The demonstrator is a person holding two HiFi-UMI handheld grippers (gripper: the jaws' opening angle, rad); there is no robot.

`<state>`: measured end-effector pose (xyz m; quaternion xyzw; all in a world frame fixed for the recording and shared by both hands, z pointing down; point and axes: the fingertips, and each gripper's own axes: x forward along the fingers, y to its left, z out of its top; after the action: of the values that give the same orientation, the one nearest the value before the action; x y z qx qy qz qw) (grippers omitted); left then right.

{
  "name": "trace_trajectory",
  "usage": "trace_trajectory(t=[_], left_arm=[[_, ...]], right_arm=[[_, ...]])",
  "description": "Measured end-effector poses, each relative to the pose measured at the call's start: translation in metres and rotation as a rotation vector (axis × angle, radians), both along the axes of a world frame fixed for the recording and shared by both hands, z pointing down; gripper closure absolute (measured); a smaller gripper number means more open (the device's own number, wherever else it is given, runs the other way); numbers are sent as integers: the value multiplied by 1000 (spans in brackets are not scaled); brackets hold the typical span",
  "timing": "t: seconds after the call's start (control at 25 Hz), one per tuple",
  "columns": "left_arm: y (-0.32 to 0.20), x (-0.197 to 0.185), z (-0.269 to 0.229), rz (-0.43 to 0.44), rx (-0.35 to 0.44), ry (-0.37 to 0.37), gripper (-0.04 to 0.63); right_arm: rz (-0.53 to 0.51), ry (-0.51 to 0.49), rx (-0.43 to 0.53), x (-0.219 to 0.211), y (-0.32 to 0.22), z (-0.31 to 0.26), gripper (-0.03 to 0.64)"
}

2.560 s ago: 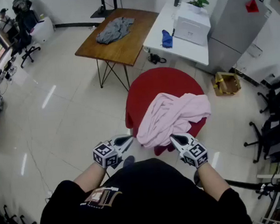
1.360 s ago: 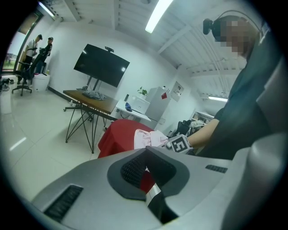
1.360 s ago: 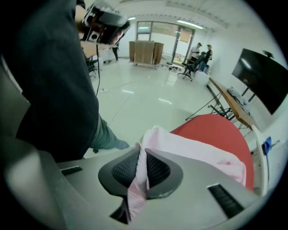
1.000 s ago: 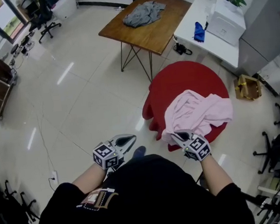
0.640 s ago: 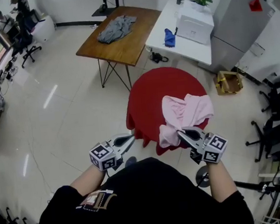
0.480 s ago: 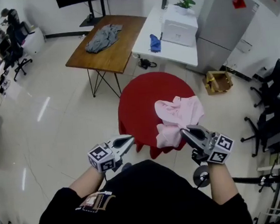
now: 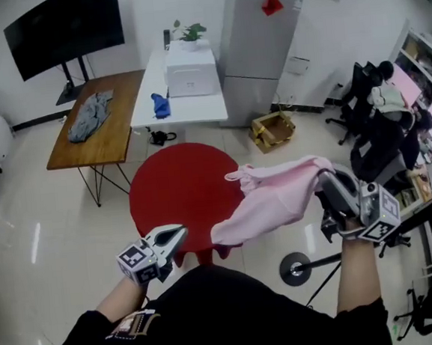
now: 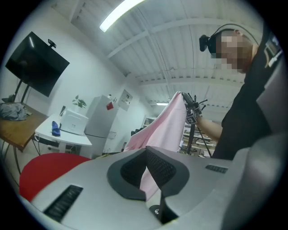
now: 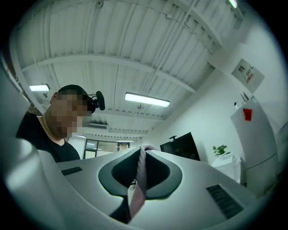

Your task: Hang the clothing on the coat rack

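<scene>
with right gripper fingers pinches pink garment, holds it raised near red table; presses left gripper fingers together on nothing, low, apart from the garment.

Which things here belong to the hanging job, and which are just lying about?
Job:
pink garment
right gripper, shut on it

Lying about:
grey garment on the wooden table
blue cloth
white printer
cardboard box

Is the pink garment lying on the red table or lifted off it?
Lifted: the pink garment hangs in the air from the right gripper, whose jaws are shut on its edge.
</scene>
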<state>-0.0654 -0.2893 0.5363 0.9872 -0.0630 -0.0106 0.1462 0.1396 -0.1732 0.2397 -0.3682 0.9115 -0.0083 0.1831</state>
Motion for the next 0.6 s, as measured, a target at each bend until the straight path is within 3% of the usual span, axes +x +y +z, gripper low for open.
trace_trajectory(t=[0.28,0.6], left_arm=[[6,62,-2,158,19,40,591],[76,156,-62,331,25,37,591]], right_arm=[[242,187,74,36,79,-81,604],[493,357,14,102,186,-125,604]])
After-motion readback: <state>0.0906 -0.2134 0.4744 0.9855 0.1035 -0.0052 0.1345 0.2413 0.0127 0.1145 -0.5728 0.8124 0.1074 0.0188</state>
